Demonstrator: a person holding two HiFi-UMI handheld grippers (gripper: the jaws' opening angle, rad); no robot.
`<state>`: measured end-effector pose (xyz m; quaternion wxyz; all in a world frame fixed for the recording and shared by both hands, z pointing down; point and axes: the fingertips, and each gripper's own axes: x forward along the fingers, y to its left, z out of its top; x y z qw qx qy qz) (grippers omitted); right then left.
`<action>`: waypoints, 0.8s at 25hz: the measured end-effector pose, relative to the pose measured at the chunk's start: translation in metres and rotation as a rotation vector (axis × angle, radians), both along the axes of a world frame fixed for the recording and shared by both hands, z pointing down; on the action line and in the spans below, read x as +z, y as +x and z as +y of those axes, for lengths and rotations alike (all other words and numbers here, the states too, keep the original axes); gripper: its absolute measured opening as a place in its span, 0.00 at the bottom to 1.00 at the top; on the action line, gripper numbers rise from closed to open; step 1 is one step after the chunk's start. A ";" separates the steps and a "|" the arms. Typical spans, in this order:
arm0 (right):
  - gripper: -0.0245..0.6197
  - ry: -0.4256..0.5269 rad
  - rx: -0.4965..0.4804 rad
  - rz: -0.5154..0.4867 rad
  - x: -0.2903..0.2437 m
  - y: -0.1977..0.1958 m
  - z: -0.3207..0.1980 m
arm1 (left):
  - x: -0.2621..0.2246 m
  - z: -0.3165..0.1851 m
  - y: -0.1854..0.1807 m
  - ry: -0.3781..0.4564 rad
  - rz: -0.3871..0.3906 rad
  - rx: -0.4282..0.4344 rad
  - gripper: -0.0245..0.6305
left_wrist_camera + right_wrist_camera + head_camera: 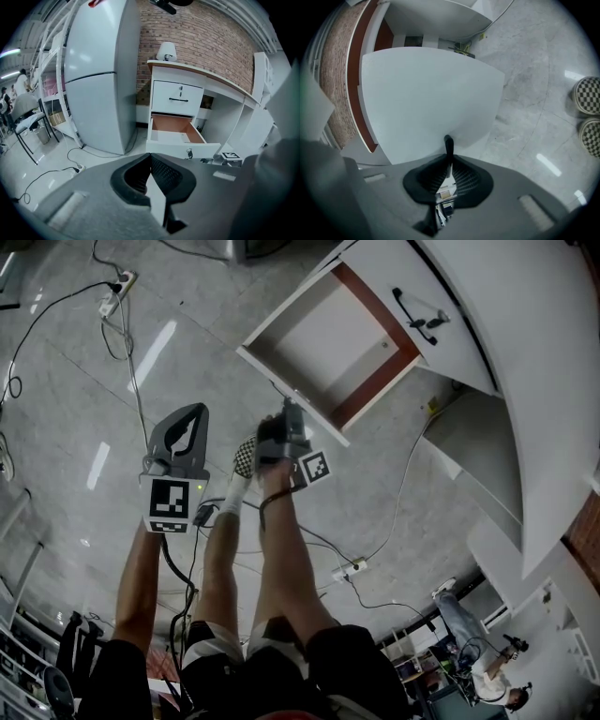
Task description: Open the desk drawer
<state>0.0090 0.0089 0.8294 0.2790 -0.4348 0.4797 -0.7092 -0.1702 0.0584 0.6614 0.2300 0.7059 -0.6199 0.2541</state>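
Note:
The white desk [206, 79] has its lower drawer [323, 338] pulled out, showing a pale floor and brown inner sides. In the right gripper view the drawer's white front [426, 98] fills most of the picture. Its black handle [448, 143] stands between the jaws of my right gripper [449, 164], which is shut on it. The head view has that gripper [286, 416] at the drawer's front edge. My left gripper [187, 420] hangs to the left, away from the desk, shut with nothing in it [150, 158]. From there the open drawer [176, 136] lies ahead.
The upper drawer [178, 99] with a black handle is closed. A tall white fridge [96, 75] stands left of the desk, and a small lamp [166, 50] sits on top. Cables and power strips [349, 568] lie on the floor. The person's checkered shoes [587, 96] are near the drawer.

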 end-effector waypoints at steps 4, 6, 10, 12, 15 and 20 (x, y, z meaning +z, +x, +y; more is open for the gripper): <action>0.09 0.014 0.006 0.005 0.000 -0.002 -0.001 | 0.003 0.002 -0.002 -0.009 -0.003 0.005 0.05; 0.13 0.024 -0.005 0.014 0.000 -0.001 0.000 | 0.004 0.003 0.000 -0.013 -0.001 0.009 0.05; 0.40 0.019 0.020 -0.009 0.005 0.005 0.009 | 0.004 0.002 0.003 -0.019 -0.003 0.026 0.05; 0.47 0.017 0.036 -0.009 0.007 0.009 0.013 | 0.003 0.001 0.002 -0.020 -0.007 0.032 0.05; 0.47 0.017 0.044 -0.001 0.007 0.012 0.015 | 0.002 -0.002 0.000 -0.019 -0.013 0.035 0.05; 0.47 0.008 -0.036 0.011 -0.004 0.015 0.026 | -0.003 -0.004 0.009 -0.024 -0.011 0.045 0.05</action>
